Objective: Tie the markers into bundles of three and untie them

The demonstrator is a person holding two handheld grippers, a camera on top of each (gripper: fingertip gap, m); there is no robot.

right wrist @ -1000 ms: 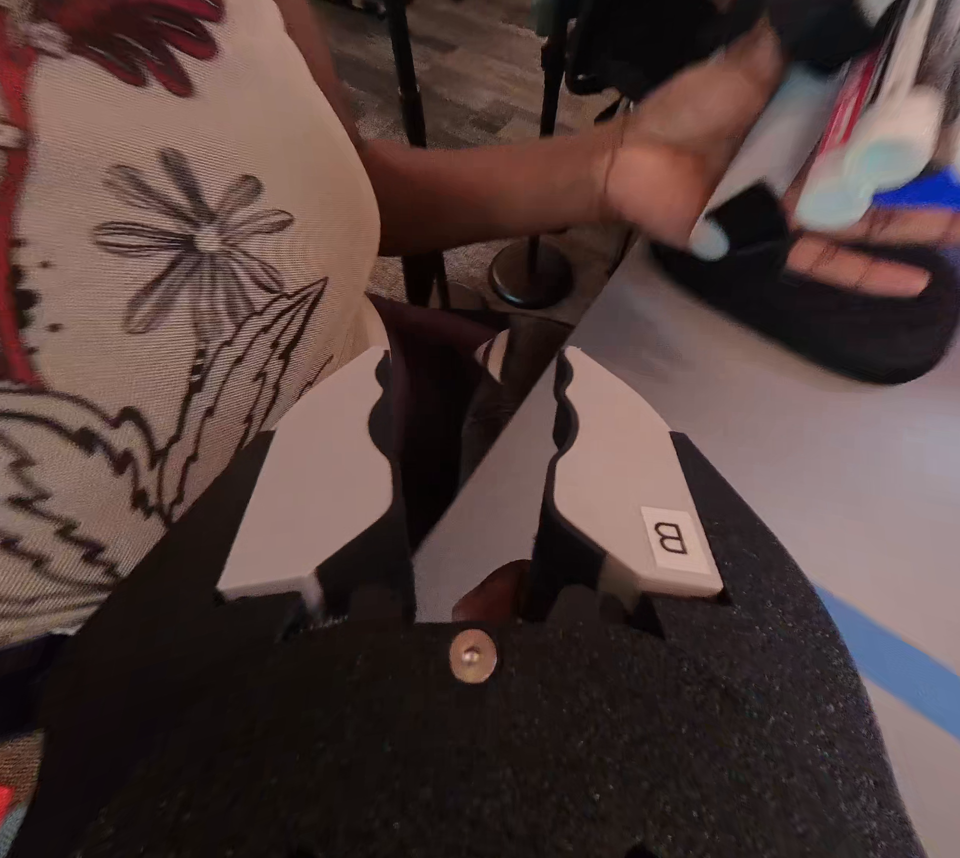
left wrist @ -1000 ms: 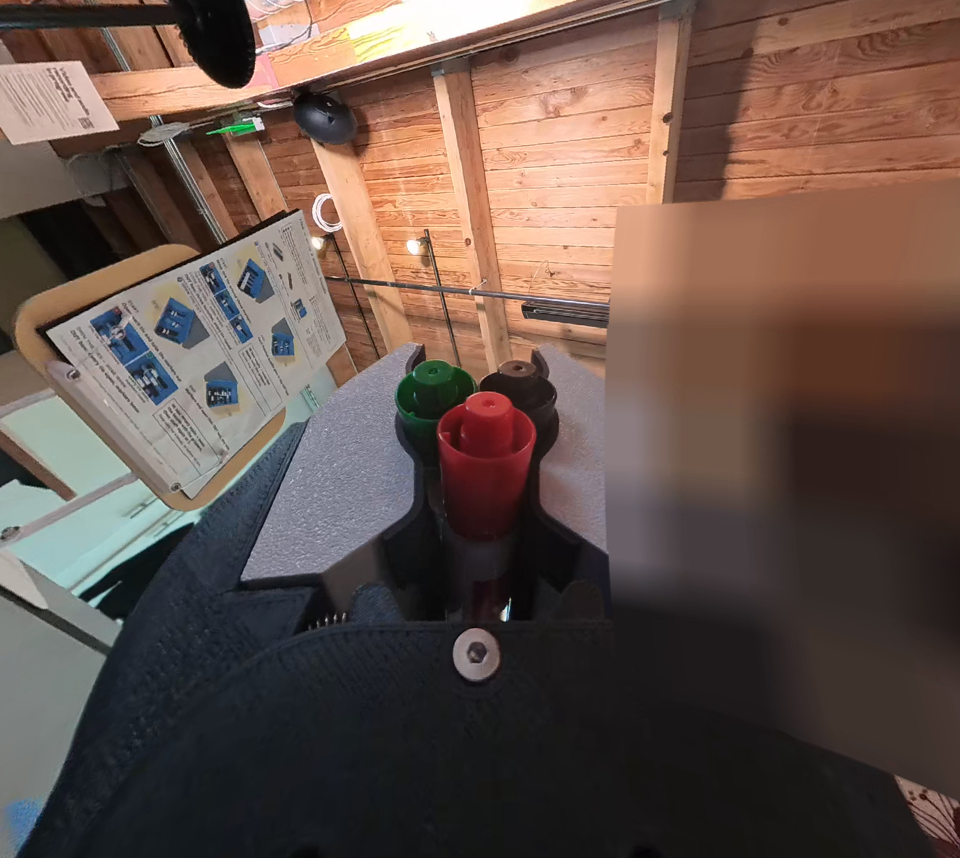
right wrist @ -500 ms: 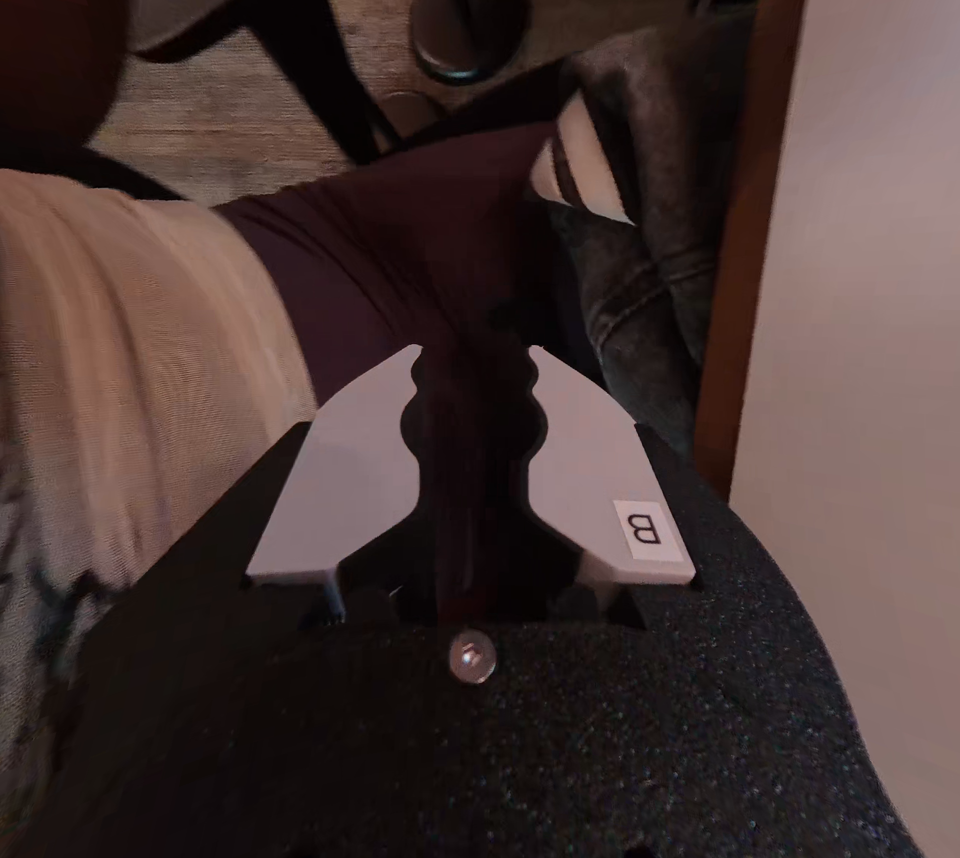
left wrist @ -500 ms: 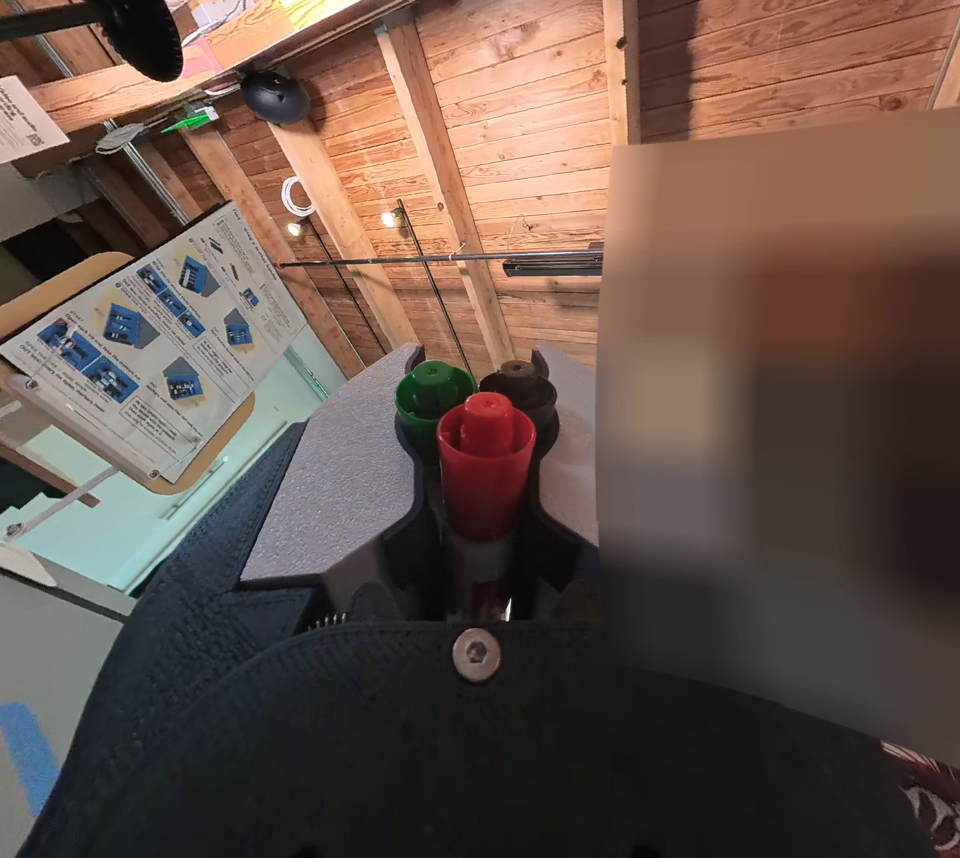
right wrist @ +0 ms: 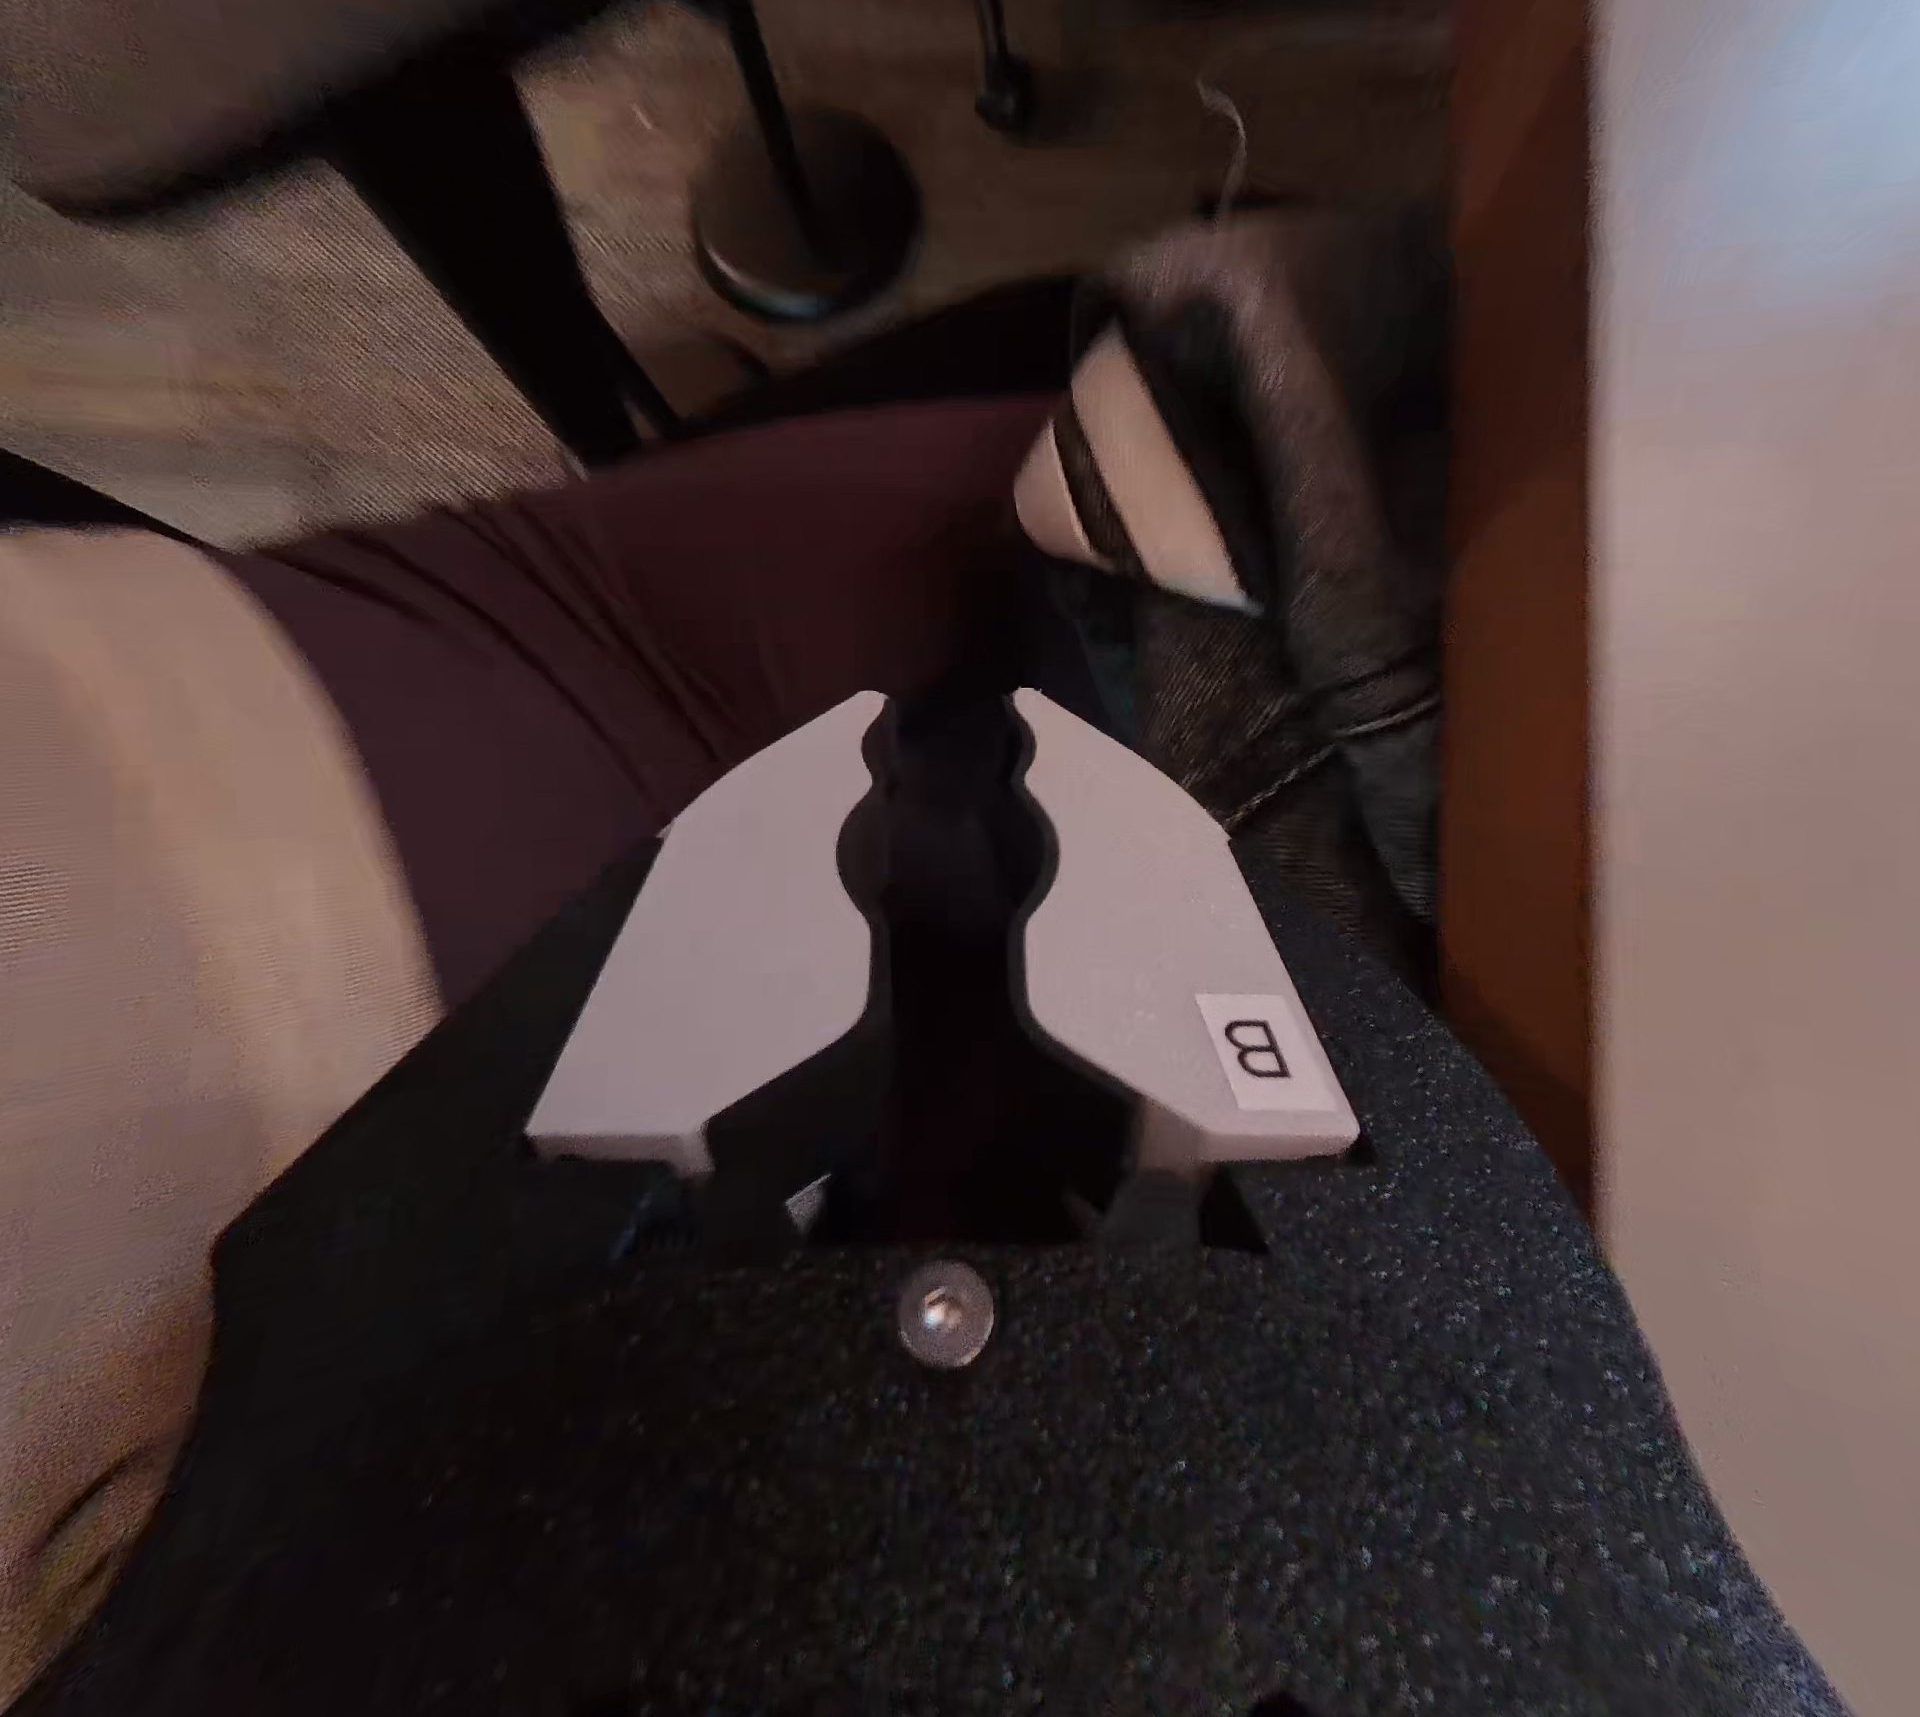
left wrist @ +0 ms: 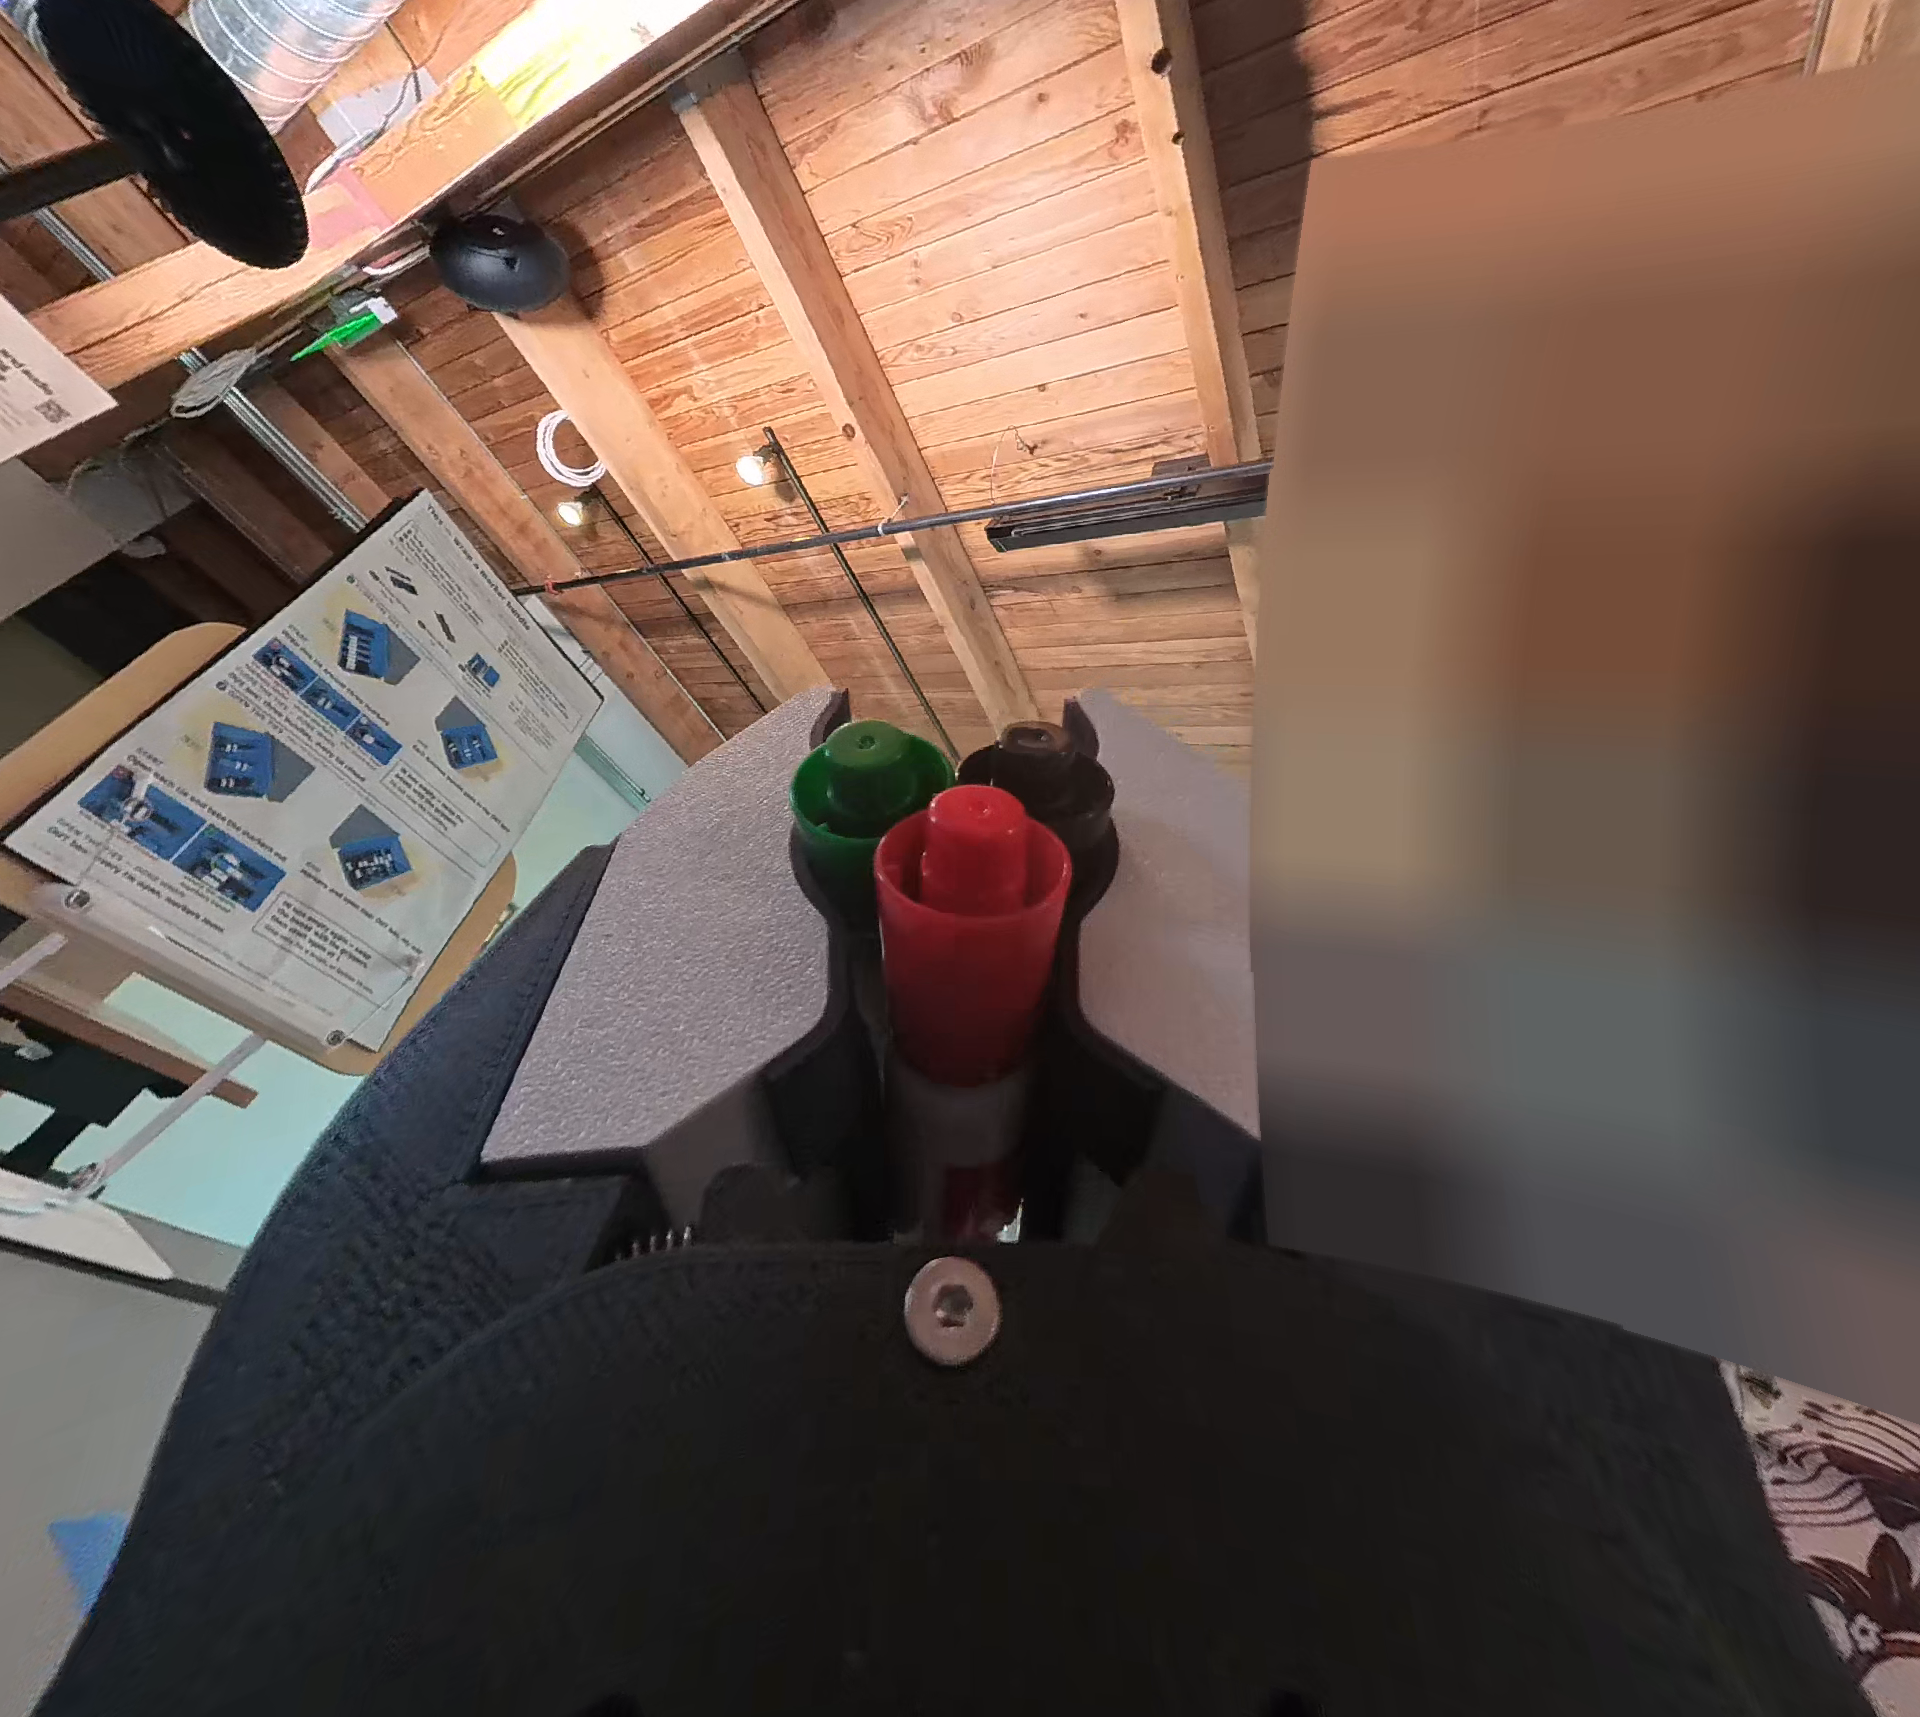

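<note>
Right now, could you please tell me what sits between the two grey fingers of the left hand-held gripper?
Three capped markers: red in front, green and black behind, seen in the left wrist view.

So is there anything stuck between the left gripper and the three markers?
No, nothing visible is in the way. The left gripper already has the green, black and red markers standing together between its grey fingers, caps pointing up toward the wooden ceiling.
</note>
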